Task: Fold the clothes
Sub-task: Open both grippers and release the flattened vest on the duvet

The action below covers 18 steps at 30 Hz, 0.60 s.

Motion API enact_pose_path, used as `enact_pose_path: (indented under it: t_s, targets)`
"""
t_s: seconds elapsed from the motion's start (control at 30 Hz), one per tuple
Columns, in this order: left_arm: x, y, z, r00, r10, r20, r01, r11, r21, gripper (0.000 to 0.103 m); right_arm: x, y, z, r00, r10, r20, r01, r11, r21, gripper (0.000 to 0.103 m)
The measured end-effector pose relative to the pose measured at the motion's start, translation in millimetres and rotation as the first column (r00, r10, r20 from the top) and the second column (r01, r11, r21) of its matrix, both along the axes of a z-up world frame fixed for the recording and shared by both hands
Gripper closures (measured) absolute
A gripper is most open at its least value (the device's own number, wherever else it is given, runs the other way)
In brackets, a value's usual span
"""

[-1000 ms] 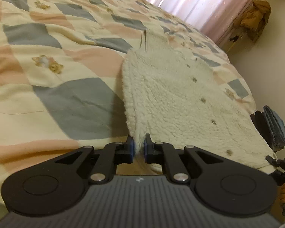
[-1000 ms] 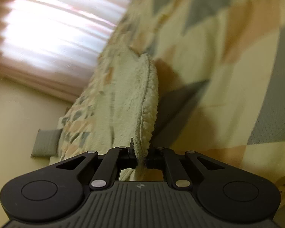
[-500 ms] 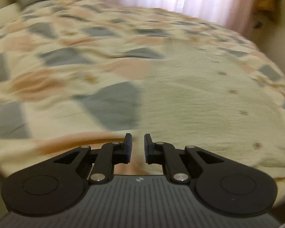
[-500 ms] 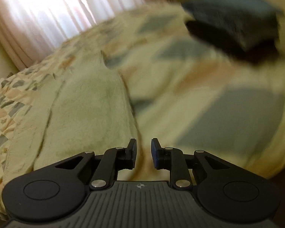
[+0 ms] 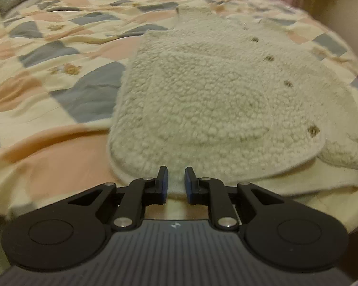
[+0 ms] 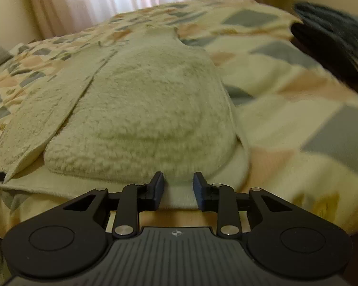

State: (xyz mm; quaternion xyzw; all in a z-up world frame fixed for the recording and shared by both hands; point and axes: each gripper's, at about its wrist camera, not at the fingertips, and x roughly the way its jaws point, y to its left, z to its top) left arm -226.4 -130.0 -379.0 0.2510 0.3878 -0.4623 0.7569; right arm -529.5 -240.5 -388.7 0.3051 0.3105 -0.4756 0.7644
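Left wrist: left hand-held gripper [image 5: 176, 181] released; one fleece jacket [image 5: 214, 100], four buttons; right hand-held gripper [image 6: 178, 186] released.

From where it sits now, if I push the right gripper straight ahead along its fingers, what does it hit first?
Most likely the fleece jacket. The right gripper is open, its jaws framing the jacket's near hem on the patchwork quilt. Going straight on, it should meet that hem, though the height above the fabric is unclear.
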Motion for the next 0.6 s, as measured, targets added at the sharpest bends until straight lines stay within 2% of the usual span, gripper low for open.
enact_pose_path:
  t_s: [0.1,0.23,0.3,0.47,0.6]
  targets:
    - [-21,4,20,0.999,-0.015,0.052,0.014,1.000,0.012,0.085,0,10,10,0.999,-0.032,0.008,0.032,0.999,0.003,0.063]
    - [-39,21,51,0.999,-0.033,0.043,0.035,0.998,-0.054,0.080,12,31,42,1.000,0.013,0.026,-0.011,0.997,-0.073,0.056]
    - [-46,32,64,0.998,-0.022,0.061,0.027,0.997,-0.074,0.073,16,45,57,0.999,0.022,0.034,-0.019,0.994,-0.109,0.049]
    - [-63,63,88,0.997,-0.013,0.079,0.022,0.993,-0.116,0.073,15,82,88,0.996,0.048,0.078,-0.035,0.985,-0.167,0.042]
    - [-76,86,101,0.996,-0.016,0.089,0.029,0.989,-0.143,0.071,12,109,107,0.996,0.059,0.070,-0.043,0.975,-0.217,0.035]
